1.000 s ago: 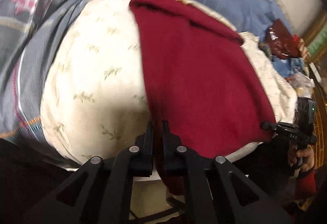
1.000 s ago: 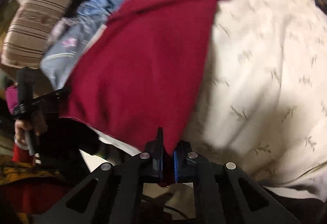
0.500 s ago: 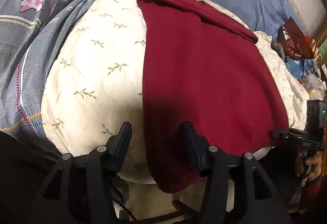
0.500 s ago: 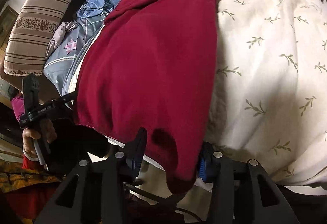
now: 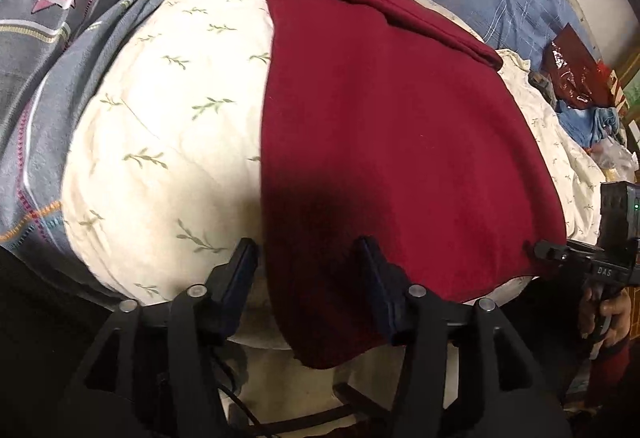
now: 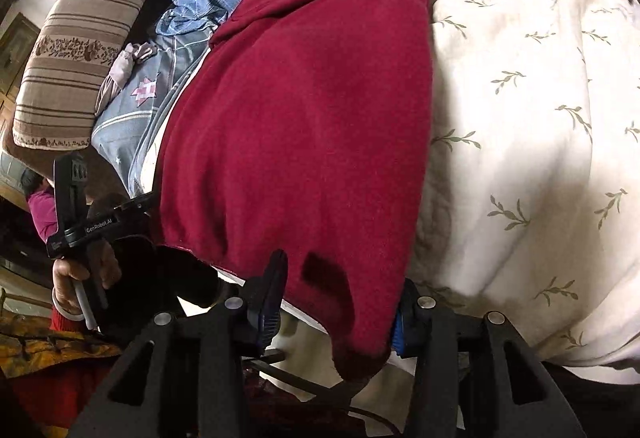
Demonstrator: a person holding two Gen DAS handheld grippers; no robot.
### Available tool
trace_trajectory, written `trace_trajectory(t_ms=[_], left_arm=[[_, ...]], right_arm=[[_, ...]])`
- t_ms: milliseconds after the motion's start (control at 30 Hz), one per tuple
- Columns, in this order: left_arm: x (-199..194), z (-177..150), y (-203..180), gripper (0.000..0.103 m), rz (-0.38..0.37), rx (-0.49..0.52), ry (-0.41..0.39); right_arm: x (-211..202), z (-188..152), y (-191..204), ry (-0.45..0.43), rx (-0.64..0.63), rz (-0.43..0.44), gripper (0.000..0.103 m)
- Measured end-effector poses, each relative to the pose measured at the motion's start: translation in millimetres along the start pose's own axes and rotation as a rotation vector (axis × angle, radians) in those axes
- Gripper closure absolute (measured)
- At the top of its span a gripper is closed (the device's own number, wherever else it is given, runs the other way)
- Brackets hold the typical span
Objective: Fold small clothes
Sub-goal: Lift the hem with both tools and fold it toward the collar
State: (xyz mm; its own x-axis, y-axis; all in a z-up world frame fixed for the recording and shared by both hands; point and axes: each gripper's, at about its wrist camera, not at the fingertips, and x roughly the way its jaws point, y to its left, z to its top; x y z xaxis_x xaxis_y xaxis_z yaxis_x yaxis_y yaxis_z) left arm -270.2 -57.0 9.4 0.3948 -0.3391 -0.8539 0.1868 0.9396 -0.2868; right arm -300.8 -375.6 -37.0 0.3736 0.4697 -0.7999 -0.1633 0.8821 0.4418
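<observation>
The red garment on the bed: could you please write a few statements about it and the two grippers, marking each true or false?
1. The left gripper is open, its jaws either side of a corner of the red garment. True.
2. The right gripper is clamped shut on the garment. False: its jaws stand apart around a corner.
3. The garment lies on a cream leaf-print quilt. True.
4. The garment lies crumpled in a ball. False: it lies spread out, with a folded band along its far edge.
</observation>
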Motion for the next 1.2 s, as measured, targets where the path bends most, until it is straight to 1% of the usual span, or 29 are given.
trace_trajectory(t_ms=[33, 67, 100, 133, 167, 200, 233, 300, 333, 433, 533, 633, 767, 967, 1067, 1200], left_arm=[[0.0, -0.3, -1.0, 0.051, -0.001, 0.002, -0.002], [0.1, 0.0, -3.0, 0.055, -0.005, 0.006, -0.002], [0.0, 0.4, -4.7, 0.064, -0.024, 0.015, 0.007], [1.0, 0.1, -6.6, 0.085, -0.037, 0.024, 0.023], [1.1, 0.8, -8.7, 0.090, -0.032, 0.035, 0.025], [0.1, 1.5, -10.6, 0.091, -0.025, 0.050, 0.025], [-1.2, 2.5, -11.2, 0.096, -0.027, 0.054, 0.027], [-7.2, 5.5, -9.1, 0.098, -0.060, 0.036, 0.022], [-13.5, 8.9, -7.3, 0.098, -0.097, 0.025, 0.013], [-30.9, 18.2, -4.1, 0.098, -0.137, 0.023, -0.034], [-46.8, 34.8, -0.2, 0.099, -0.187, -0.008, -0.095], [-55.8, 48.2, 4.7, 0.099, -0.180, -0.026, -0.155], [-52.3, 60.9, 6.1, 0.099, -0.142, -0.021, -0.171], [-48.7, 68.1, -0.5, 0.099, -0.084, 0.007, -0.193], [-47.4, 73.2, 0.7, 0.099, -0.080, 0.000, -0.205], [-44.0, 79.4, -1.7, 0.099, -0.073, -0.003, -0.216]], right_arm=[[0.6, 0.1, 0.8, 0.003, -0.002, 0.010, 0.059], [0.9, 0.7, 0.8, 0.006, 0.001, 0.026, 0.064], [0.7, 1.0, 1.7, 0.008, 0.000, 0.036, 0.071], [-0.2, 1.0, 3.5, 0.008, -0.008, 0.044, 0.076], [-2.2, 1.3, 6.9, 0.004, -0.025, 0.051, 0.082], [-3.9, 1.9, 9.3, 0.000, -0.036, 0.050, 0.085], [-5.7, 2.2, 11.2, -0.006, -0.045, 0.050, 0.087], [-12.1, 4.9, 14.6, -0.031, -0.051, 0.065, 0.092], [-18.2, 7.5, 15.9, -0.052, -0.048, 0.081, 0.093], [-36.6, 15.6, 17.7, -0.122, -0.038, 0.135, 0.094], [-53.1, 26.5, 19.8, -0.199, -0.030, 0.175, 0.094], [-64.8, 39.8, 19.4, -0.283, -0.010, 0.207, 0.095], [-73.9, 56.7, 15.9, -0.367, 0.019, 0.227, 0.095], [-76.9, 68.9, 9.8, -0.394, 0.026, 0.187, 0.095], [-75.9, 73.5, 2.3, -0.397, 0.060, 0.185, 0.095], [-73.7, 76.2, -6.4, -0.397, 0.102, 0.204, 0.095]])
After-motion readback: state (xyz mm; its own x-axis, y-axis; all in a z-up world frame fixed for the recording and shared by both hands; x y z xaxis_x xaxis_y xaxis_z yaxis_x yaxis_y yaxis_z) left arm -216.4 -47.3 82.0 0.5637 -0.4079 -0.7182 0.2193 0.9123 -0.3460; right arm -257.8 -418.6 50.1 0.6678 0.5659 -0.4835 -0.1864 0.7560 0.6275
